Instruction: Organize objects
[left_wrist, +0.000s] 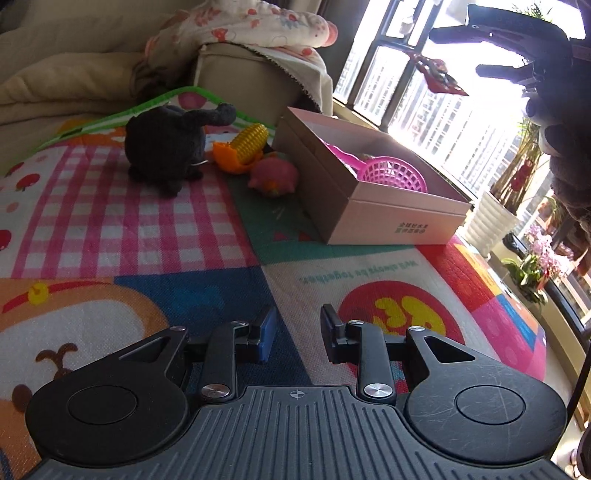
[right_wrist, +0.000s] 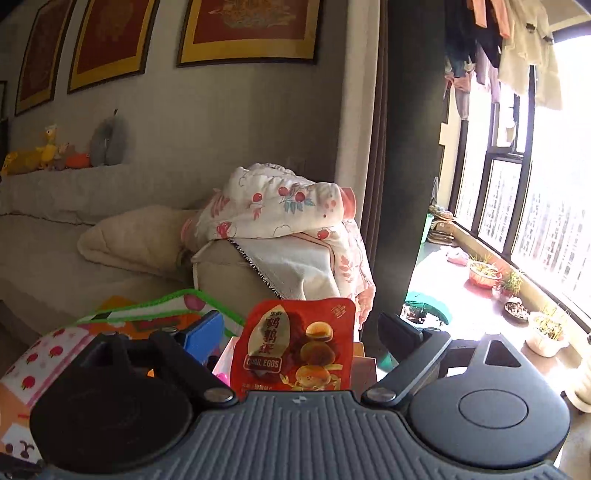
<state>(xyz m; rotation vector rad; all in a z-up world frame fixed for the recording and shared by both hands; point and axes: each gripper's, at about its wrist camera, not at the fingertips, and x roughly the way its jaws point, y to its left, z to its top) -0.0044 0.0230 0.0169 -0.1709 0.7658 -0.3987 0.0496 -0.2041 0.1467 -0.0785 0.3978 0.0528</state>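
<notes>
In the left wrist view my left gripper (left_wrist: 297, 334) is open and empty, low over the colourful play mat (left_wrist: 110, 229). Ahead stand a black plush toy (left_wrist: 166, 147), a toy corn in an orange husk (left_wrist: 245, 146), a pink toy fruit (left_wrist: 273, 177) and an open cardboard box (left_wrist: 373, 218) holding a pink basket (left_wrist: 393, 173). My right gripper (left_wrist: 480, 70) shows at the top right, high above the box, with a red packet (left_wrist: 441, 79) in the air by its fingertips. In the right wrist view my right gripper (right_wrist: 299, 336) has its jaws spread wide; the red quail-egg packet (right_wrist: 295, 347) sits between them, touching neither.
A beige sofa (right_wrist: 74, 251) with a floral blanket (right_wrist: 280, 206) stands behind the mat. A window (right_wrist: 535, 206) with potted plants (right_wrist: 484, 271) on its sill runs along the right. A white planter (left_wrist: 487, 221) stands beyond the box.
</notes>
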